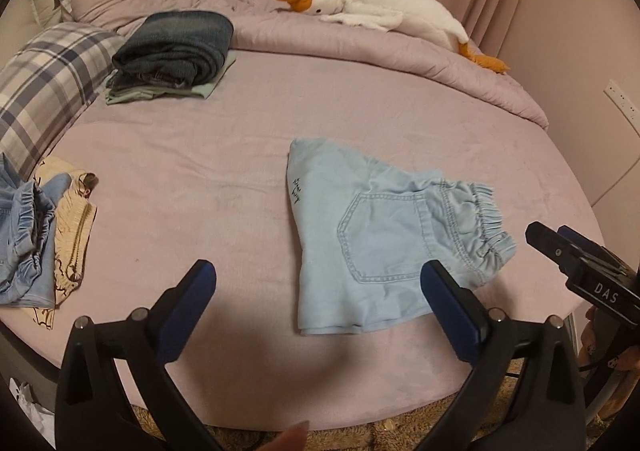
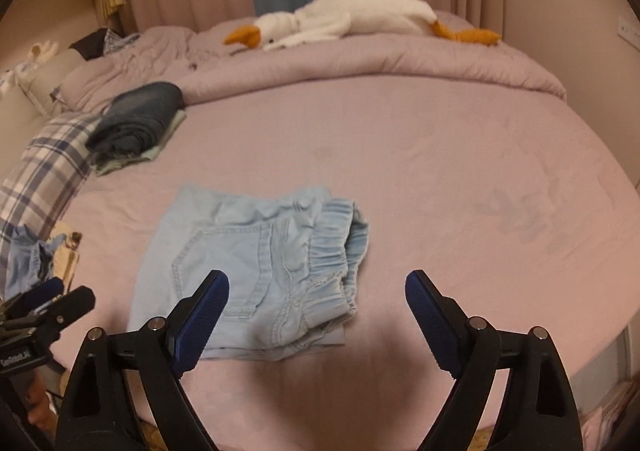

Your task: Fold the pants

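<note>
1 folded pale-blue pants [image 1: 372, 235] (pocket up) on bed [image 1: 224, 179]

The folded pants [image 1: 372, 235] lay on the bed [image 1: 200, 179]. A stack of clothes [image 1: 176, 51] sat behind them to the left, a toy goose [image 1: 384, 7] at the far edge.

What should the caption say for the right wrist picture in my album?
Folded pants lie on the bed, open right tool above.

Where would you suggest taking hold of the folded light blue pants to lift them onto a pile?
Probably the near folded edge of the light blue pants, coming in low from the bed's front. The layers there lie flat and stacked, so one pinch may catch all; the ruffled waistband bunches unevenly.
</note>
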Motion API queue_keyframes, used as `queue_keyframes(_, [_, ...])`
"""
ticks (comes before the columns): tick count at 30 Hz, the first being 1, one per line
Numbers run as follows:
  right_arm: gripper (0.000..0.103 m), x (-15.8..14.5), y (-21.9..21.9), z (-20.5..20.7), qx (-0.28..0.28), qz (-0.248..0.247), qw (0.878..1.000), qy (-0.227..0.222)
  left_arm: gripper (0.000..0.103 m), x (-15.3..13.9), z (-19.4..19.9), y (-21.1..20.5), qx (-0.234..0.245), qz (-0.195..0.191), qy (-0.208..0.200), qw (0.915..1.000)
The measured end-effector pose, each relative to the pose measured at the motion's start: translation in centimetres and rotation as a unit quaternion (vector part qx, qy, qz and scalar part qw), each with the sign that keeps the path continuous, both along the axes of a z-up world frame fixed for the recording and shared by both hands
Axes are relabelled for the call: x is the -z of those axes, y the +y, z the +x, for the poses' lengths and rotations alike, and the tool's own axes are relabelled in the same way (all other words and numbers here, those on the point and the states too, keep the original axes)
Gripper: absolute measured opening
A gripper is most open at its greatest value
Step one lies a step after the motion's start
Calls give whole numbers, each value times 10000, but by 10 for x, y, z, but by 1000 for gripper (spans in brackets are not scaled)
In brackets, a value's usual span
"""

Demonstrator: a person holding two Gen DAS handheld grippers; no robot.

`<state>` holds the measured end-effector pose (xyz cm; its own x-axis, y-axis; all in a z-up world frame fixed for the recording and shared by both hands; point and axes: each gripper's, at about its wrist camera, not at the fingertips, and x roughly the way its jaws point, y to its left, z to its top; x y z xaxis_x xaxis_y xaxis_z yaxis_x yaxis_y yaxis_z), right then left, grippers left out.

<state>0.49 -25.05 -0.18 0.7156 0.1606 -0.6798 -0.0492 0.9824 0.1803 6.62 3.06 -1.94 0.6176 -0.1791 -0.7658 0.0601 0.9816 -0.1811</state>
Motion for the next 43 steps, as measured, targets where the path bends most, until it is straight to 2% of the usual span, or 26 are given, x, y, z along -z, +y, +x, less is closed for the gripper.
queue_keyframes(7, [89, -6, 0, -11, 11, -38, 9999, -139, 103, -7, -6, -8, 3, 104, -61, 9999])
queue_keyframes(19, [90, -7, -3, -19, 125, -16, 9998, -146, 103, -5, -12, -15, -23, 16, 46, 10000])
queue_keyframes(43, [90, -8, -8, -25, 130, 28, 9998, -147, 102, -9, -21, -24, 134, -59, -51, 9999])
